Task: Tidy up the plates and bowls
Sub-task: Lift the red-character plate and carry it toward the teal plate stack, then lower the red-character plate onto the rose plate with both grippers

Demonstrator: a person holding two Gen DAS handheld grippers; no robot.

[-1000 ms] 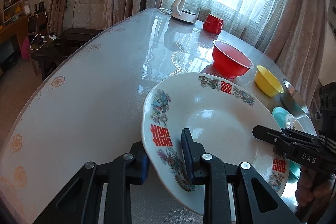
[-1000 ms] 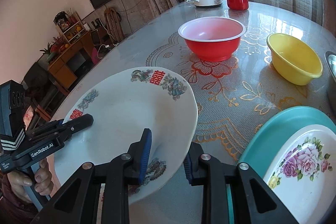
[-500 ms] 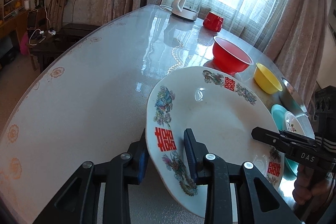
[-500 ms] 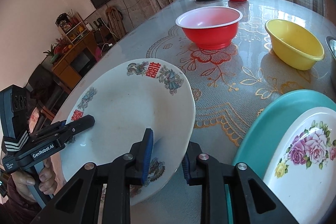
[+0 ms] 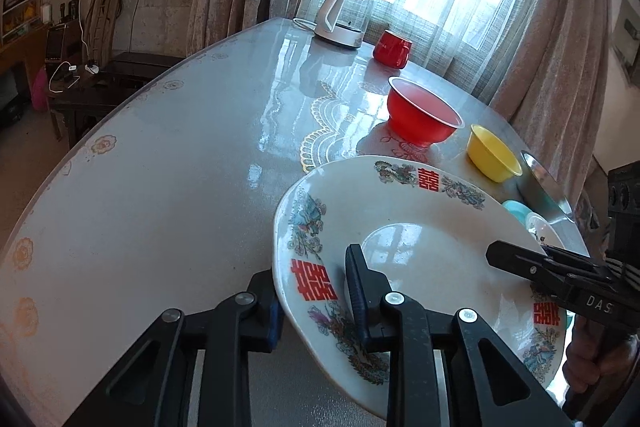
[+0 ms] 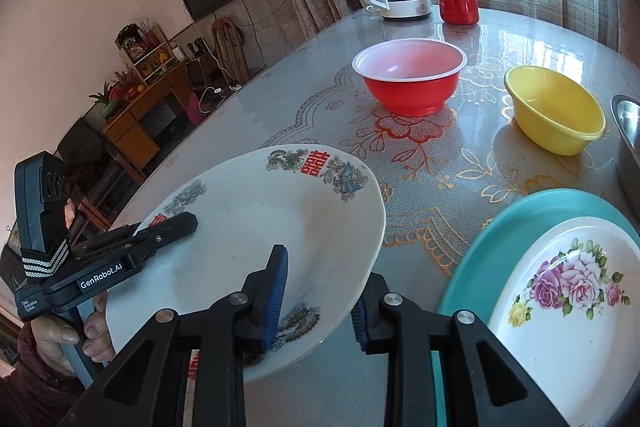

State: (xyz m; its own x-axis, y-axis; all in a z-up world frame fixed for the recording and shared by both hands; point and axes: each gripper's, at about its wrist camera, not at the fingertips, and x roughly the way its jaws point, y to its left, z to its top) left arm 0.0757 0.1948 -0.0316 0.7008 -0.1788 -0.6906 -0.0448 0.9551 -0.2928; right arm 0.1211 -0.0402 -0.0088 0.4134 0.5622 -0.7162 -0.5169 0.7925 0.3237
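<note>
Since a second ago we have lifted the white plate a little higher off the table. Both our left gripper and right gripper pinch its opposite rims. The teal plate with the floral plate lies just to its right, nearer our right gripper.

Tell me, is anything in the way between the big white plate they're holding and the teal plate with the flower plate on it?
Nothing visible is. The white plate with red characters, clamped by both the left gripper and the right gripper, sits just left of the teal plate carrying the rose plate. Only bare tablecloth lies between.
</note>
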